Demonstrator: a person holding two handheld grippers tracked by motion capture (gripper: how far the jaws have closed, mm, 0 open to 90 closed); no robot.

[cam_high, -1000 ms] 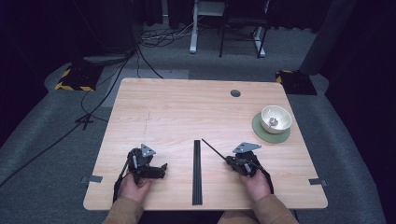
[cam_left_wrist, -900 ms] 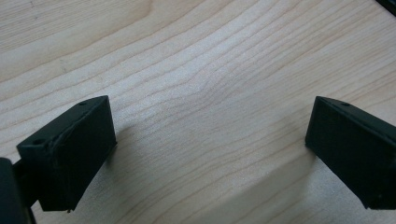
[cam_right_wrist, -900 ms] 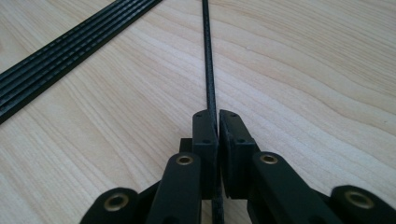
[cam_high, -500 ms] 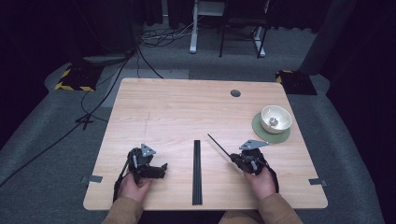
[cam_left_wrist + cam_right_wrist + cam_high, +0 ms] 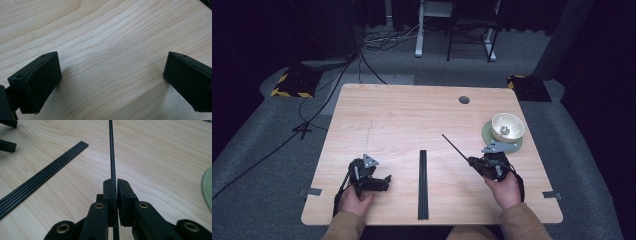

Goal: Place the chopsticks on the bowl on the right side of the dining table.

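Landmark: the bundle of black rods [image 5: 423, 185] lying flat at the near-centre of the wooden table [image 5: 412, 115], running straight from the near edge away.

Left of the bundle, near the front edge, the left gripper [image 5: 381, 182] is sitting low over the table in the person's left hand [image 5: 354, 200], jaws spread wide apart with nothing but bare wood grain between them in the left gripper view.

Right of the bundle, the right gripper [image 5: 473, 162] is being held by the right hand [image 5: 503, 187], jaws pressed together and clamping a single thin black rod [image 5: 455, 148]. The rod is sticking out past the jaw tips, angling up-left toward the far end of the bundle, apart from it.

Farther right and beyond the bundle, a cream bowl [image 5: 507, 127] is sitting on a green plate [image 5: 488, 133]. Farthest back, a round grommet hole [image 5: 464, 99] is sitting in the tabletop.
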